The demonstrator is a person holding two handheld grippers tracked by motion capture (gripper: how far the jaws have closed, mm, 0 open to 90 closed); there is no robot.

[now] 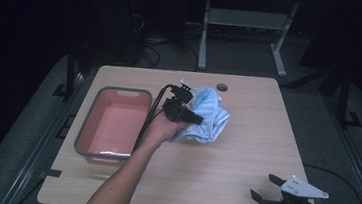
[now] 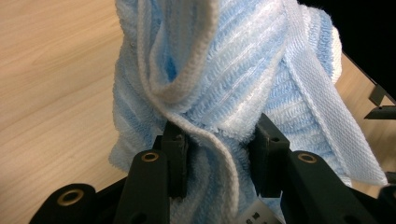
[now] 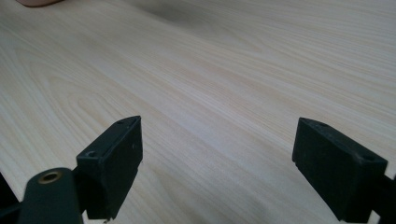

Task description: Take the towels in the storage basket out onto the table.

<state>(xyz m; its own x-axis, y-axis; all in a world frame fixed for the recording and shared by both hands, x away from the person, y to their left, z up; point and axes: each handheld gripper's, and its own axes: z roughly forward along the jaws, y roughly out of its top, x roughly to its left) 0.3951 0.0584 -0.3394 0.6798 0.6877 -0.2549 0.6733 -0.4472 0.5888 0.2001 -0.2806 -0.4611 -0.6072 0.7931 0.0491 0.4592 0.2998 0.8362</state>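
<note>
One light-blue striped towel (image 1: 208, 115) lies bunched near the middle of the wooden table (image 1: 244, 158), just right of the single pink tub (image 1: 113, 121); in the left gripper view the towel (image 2: 224, 84) rises in folds directly ahead of the jaws. Left gripper (image 1: 188, 113): jaws pinched on a fold of the towel, cloth packed between the pads. Right gripper (image 1: 264, 186): near the table's right front corner, well apart from the towel, jaws spread wide over bare wood, holding nothing.
</note>
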